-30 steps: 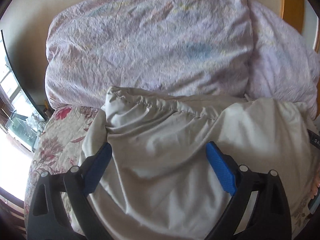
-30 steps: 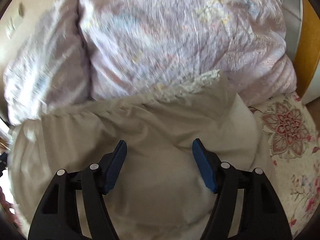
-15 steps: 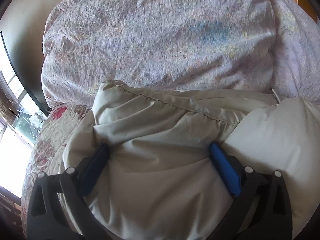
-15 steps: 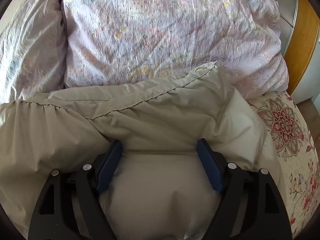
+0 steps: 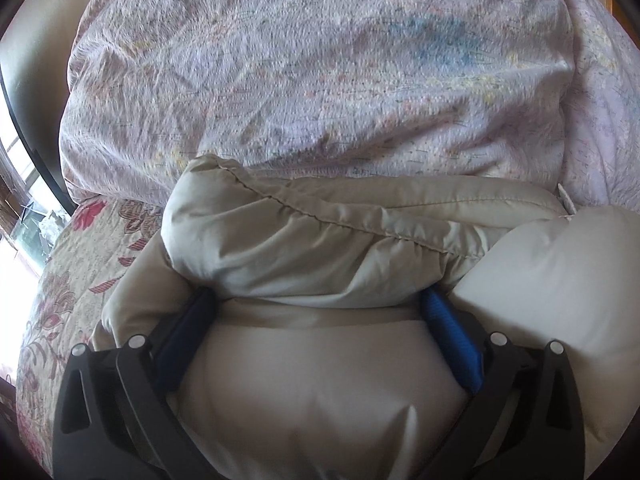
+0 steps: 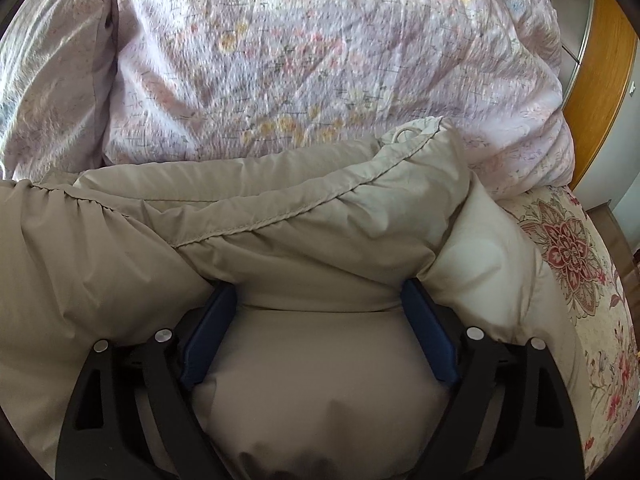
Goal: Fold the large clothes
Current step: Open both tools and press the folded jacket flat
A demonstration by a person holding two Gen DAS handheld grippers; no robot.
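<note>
Left wrist view: the left gripper [image 5: 320, 304] stands with its jaws spread wide, its blue pads [image 5: 452, 344] sunk into a puffy beige coat [image 5: 320, 392]. Coat fabric bulges between the pads, and a folded-over layer with a gathered seam covers the fingertips. I cannot tell whether the pads press on the fabric or merely rest in it. The coat lies on a floral bedspread [image 5: 60, 280], its far edge just against a big lilac duvet [image 5: 304, 72] heaped behind it.

Right wrist view: the right gripper [image 6: 318, 292] is opening its jaws, with the coat [image 6: 320, 380] swelling up between the blue pads [image 6: 430, 332]. The seamed fold, ending in a small metal eyelet [image 6: 406, 135], lies over the fingertips. The duvet [image 6: 320, 52] rises directly behind. The bedspread [image 6: 568, 248] shows at the right, and a wooden door [image 6: 600, 80] stands beyond it.
</note>
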